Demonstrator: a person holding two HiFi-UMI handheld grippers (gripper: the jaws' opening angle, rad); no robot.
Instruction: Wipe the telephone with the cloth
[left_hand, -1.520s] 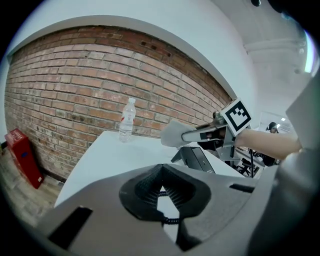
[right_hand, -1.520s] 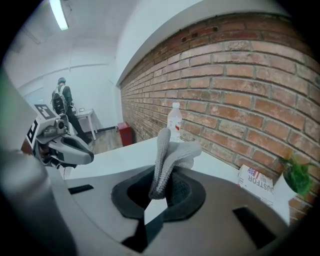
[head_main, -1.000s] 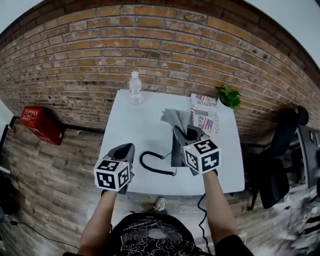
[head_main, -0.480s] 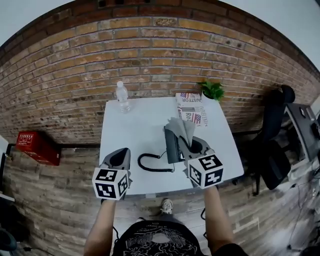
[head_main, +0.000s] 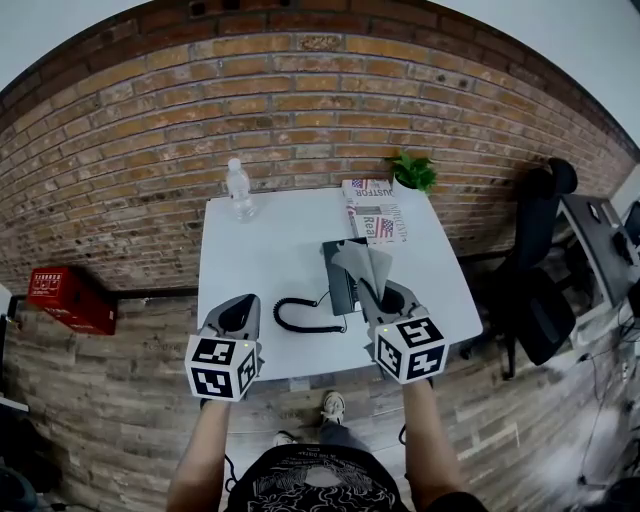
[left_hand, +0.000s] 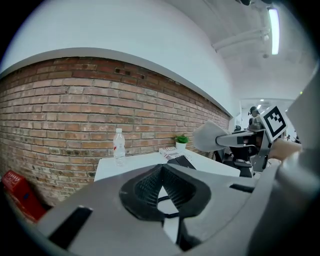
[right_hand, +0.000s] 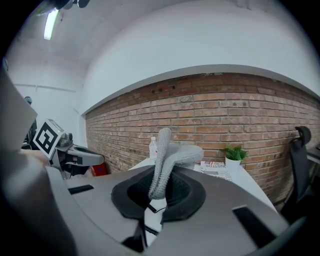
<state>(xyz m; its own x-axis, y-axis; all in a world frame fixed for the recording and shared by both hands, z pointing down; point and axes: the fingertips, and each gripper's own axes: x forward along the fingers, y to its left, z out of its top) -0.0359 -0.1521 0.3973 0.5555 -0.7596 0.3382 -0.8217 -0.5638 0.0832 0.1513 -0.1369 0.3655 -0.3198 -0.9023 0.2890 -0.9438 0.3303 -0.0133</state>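
Note:
A black telephone (head_main: 340, 290) lies on the white table (head_main: 270, 250), its coiled cord (head_main: 300, 318) trailing left. My right gripper (head_main: 378, 292) is shut on a grey cloth (head_main: 362, 264), which stands up from the jaws over the phone's near right side. In the left gripper view that cloth (left_hand: 210, 136) is in the air above the telephone (left_hand: 181, 161). In the right gripper view the cloth (right_hand: 167, 155) is pinched between the pads. My left gripper (head_main: 241, 302) hovers at the table's front left, shut with nothing in it.
A clear water bottle (head_main: 238, 190) stands at the table's back left. A folded newspaper (head_main: 375, 215) and a small potted plant (head_main: 412, 170) are at the back right. Beyond the table are a brick wall, a red crate (head_main: 60, 295) at left and a black chair (head_main: 545, 290) at right.
The head view has swung, so the table sits more centred. My right gripper with the cloth has drawn back slightly toward the front edge. The left gripper has hardly moved.

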